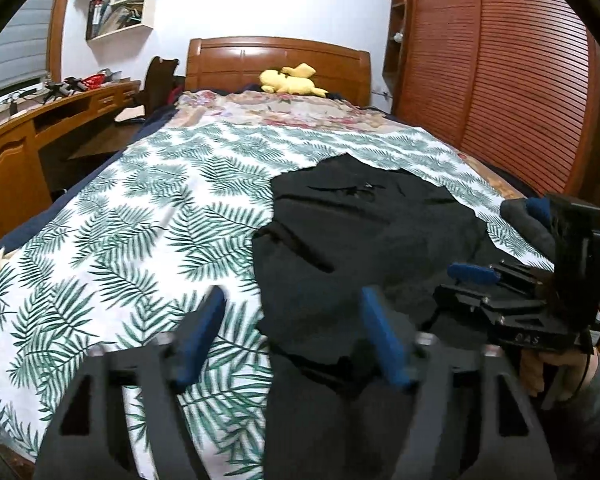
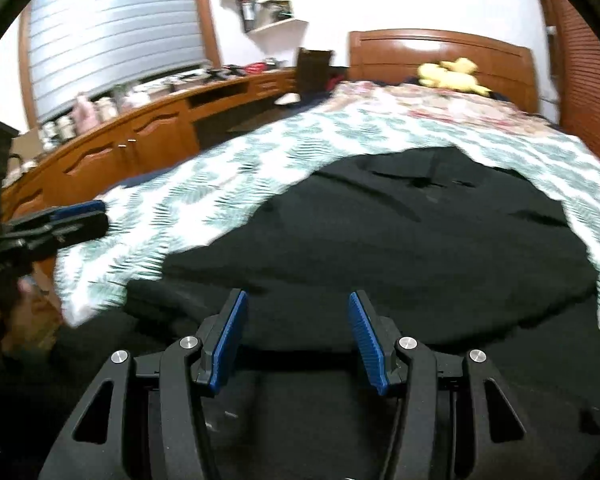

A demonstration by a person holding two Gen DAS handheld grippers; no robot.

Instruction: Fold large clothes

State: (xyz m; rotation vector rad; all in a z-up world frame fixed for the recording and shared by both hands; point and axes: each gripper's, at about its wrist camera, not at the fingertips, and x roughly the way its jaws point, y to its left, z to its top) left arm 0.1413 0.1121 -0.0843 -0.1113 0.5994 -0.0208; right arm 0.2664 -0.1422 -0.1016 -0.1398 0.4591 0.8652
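Note:
A black garment (image 1: 360,232) lies spread and rumpled on the bed's leaf-print sheet (image 1: 140,220), right of the middle. My left gripper (image 1: 292,300) hovers open over its near left edge, with sheet and cloth under the gap and nothing pinched. In the right wrist view the same garment (image 2: 420,240) fills the middle, and my right gripper (image 2: 298,300) stands open above its near hem, its blue pads (image 2: 230,344) clear of the cloth. The right tool, held by a hand (image 1: 556,372), shows at the far right of the left wrist view.
A yellow plush toy (image 1: 290,80) lies by the wooden headboard (image 1: 278,60). A long wooden desk (image 2: 140,136) with clutter runs along the bed's left side. A slatted wardrobe (image 1: 500,80) stands on the right. A wall shelf (image 1: 120,0) hangs above the desk.

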